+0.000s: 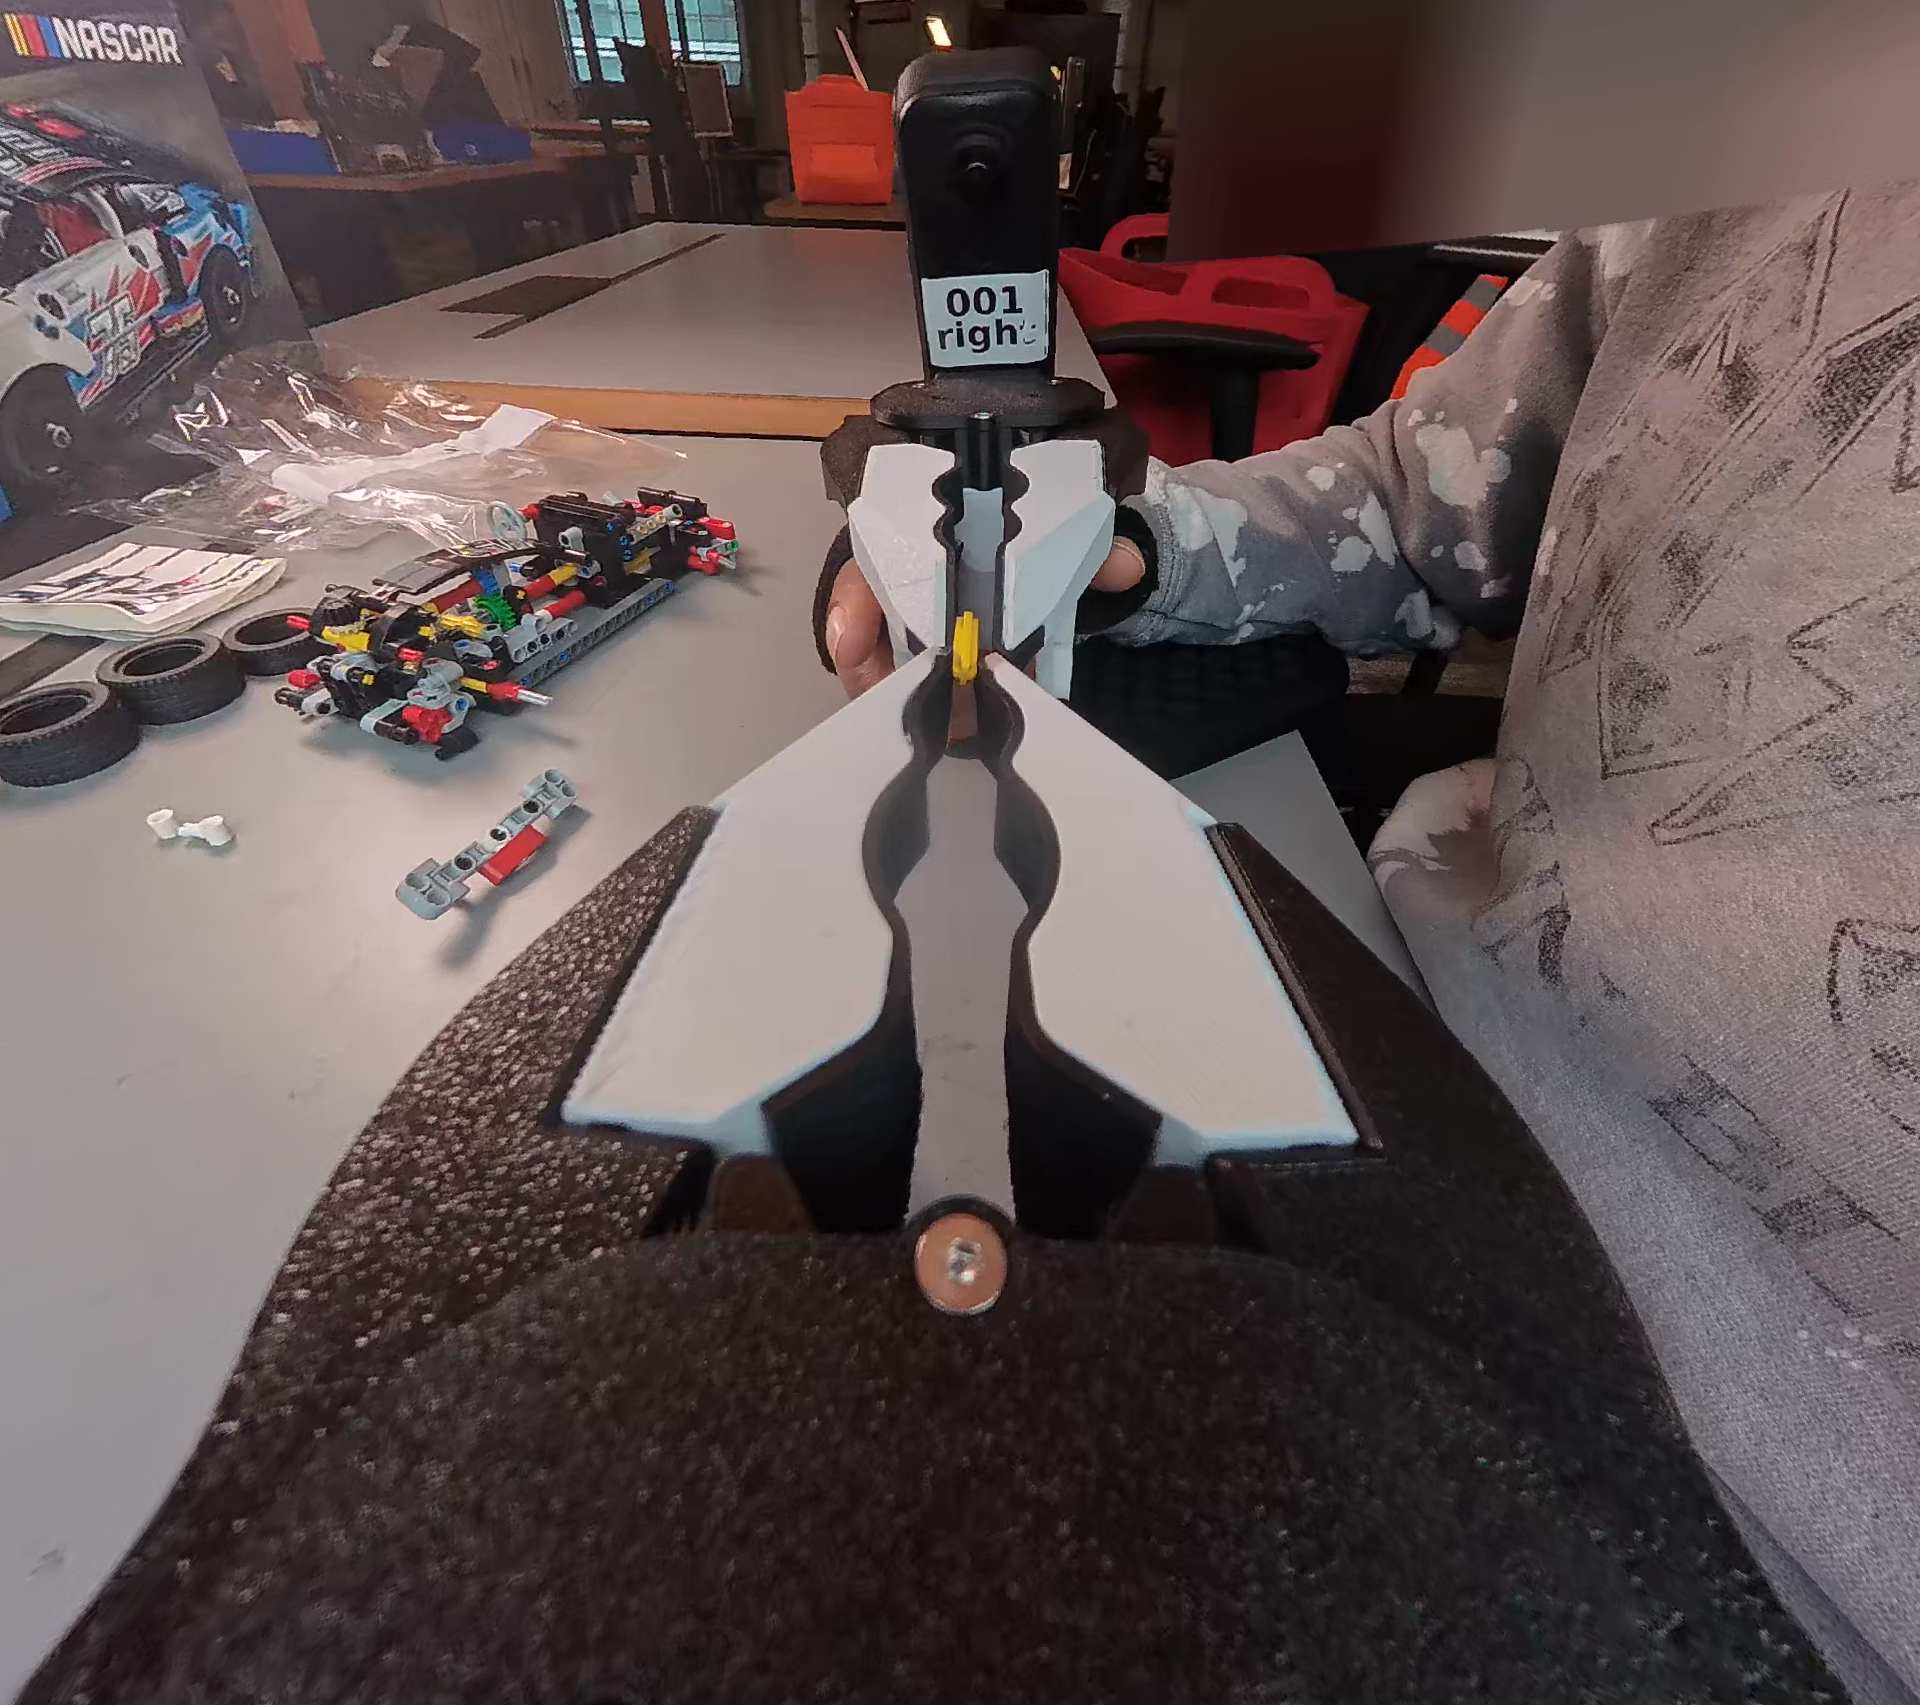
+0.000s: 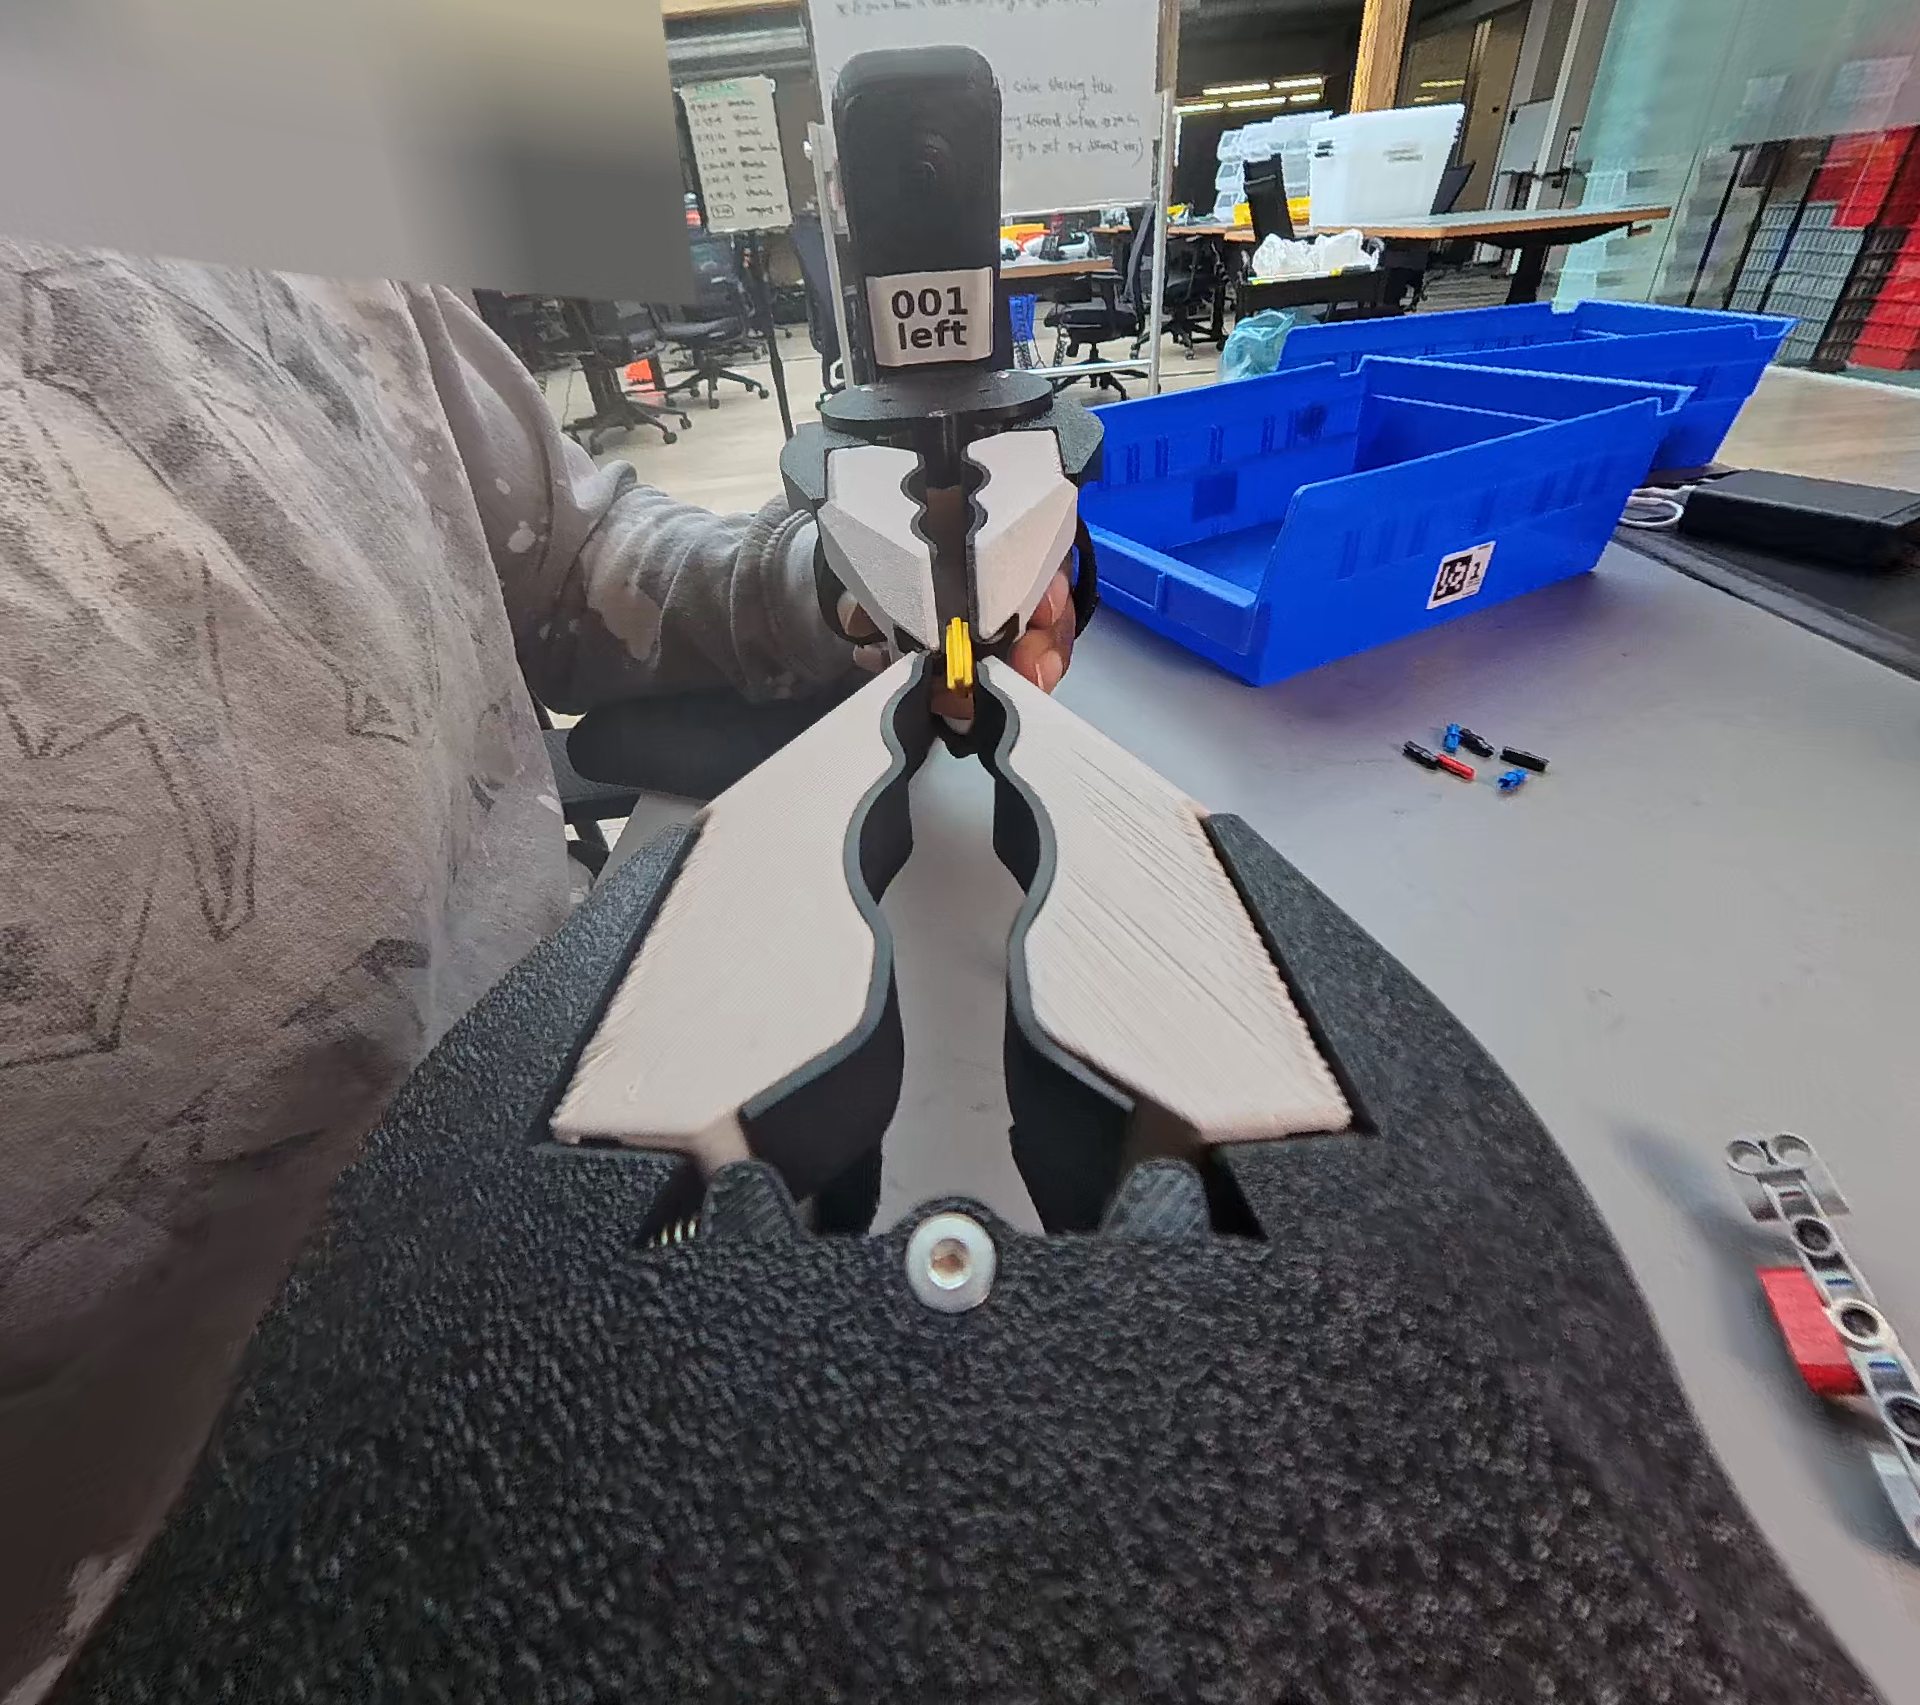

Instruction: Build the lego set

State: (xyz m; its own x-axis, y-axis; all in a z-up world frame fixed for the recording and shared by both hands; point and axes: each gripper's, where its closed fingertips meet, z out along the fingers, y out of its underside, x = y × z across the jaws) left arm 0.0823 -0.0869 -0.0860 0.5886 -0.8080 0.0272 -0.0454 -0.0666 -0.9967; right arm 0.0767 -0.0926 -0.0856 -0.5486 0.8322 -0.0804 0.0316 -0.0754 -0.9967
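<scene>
On the grey worktable (image 1: 260,980) the half-built Lego car chassis (image 1: 488,616) lies well off to your left. Your 2 grippers meet tip to tip above the table edge, the yellow pin (image 1: 964,645) upright between them. Left gripper (image 1: 961,668) and right gripper (image 2: 958,668) both look clenched on it, wrists level and opposed.

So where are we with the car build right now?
Done: the chassis stands largely assembled on the table. In hand: both grippers meet tip to tip on a small yellow piece. Left: three tyres, a grey-and-red subassembly and loose pins remain unattached.
</scene>
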